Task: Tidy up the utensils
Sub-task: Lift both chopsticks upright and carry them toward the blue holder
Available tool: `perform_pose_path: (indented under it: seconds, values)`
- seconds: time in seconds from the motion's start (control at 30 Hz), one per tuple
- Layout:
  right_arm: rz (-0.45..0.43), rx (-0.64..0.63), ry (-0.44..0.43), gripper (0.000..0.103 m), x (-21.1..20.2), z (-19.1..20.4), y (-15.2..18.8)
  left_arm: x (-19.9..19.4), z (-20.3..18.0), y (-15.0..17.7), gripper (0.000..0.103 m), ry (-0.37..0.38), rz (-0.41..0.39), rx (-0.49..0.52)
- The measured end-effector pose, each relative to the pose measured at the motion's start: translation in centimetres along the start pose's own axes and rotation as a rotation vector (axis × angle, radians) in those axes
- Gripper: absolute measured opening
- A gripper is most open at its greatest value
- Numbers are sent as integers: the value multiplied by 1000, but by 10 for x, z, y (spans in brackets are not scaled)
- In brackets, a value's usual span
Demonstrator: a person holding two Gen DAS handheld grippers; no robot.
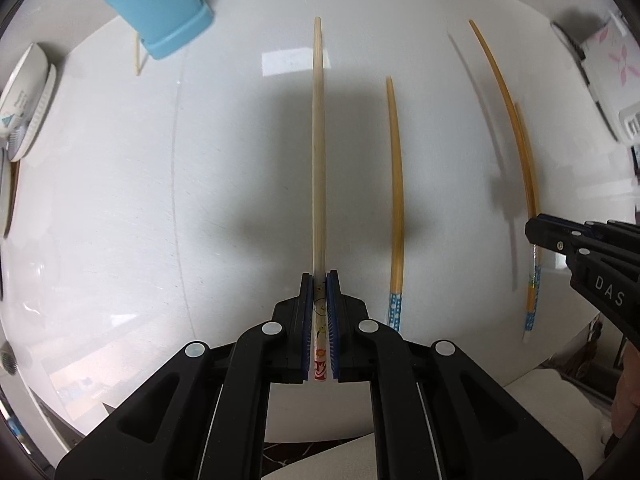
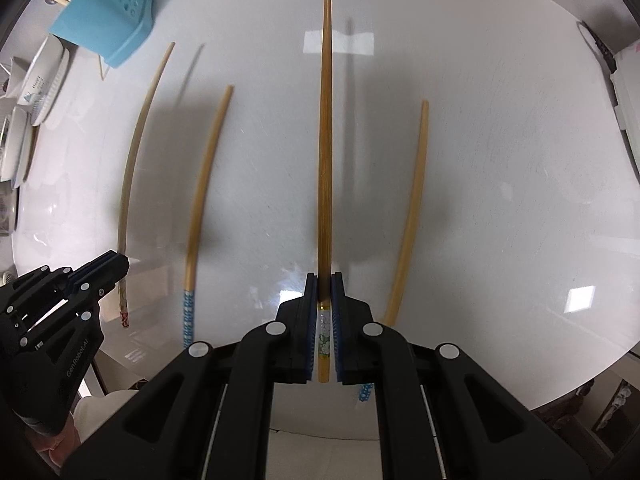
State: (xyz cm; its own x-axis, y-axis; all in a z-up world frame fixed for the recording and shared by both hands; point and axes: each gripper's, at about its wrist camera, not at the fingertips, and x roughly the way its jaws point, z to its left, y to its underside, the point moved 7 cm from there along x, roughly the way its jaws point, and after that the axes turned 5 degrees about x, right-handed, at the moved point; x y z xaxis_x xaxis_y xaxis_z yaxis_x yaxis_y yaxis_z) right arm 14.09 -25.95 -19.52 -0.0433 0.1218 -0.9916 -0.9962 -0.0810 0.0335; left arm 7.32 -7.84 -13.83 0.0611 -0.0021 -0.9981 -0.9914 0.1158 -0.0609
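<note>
My left gripper [image 1: 320, 280] is shut on a pale chopstick [image 1: 318, 152] with a red-patterned end, pointing forward above the white table. My right gripper [image 2: 324, 280] is shut on a darker brown chopstick [image 2: 325, 140] with a green-patterned end, also lifted. In the left wrist view the right gripper [image 1: 538, 234] holds that chopstick [image 1: 500, 76] at the right. In the right wrist view the left gripper [image 2: 116, 268] holds the pale chopstick [image 2: 134, 148] at the left. Two chopsticks with blue dotted ends [image 2: 206, 184] [image 2: 412, 208] lie on the table. A blue perforated utensil holder [image 2: 106, 16] stands far left and also shows in the left wrist view [image 1: 154, 4].
The round white table [image 2: 500, 160] carries everything. White dishes [image 2: 44, 80] stand in a rack at the left edge. A white appliance [image 1: 608, 68] sits at the far right. A thin wooden stick [image 1: 139, 54] leans by the holder.
</note>
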Motion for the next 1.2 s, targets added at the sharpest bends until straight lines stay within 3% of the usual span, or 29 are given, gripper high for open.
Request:
perform_pose_path:
  seconds: [0.43,0.7,1.2]
  values:
    - [-152,-39,-32,6,-46,17,-25,-49,18,-19,6,34,-211,-81]
    - [-305,-80,-46,6,-75,24,-29,-75,11,-43,6,42,-365,-127]
    - [-511,-160,-99,6,-137,52,-70,-141,39,-63,6,68,-612,-138]
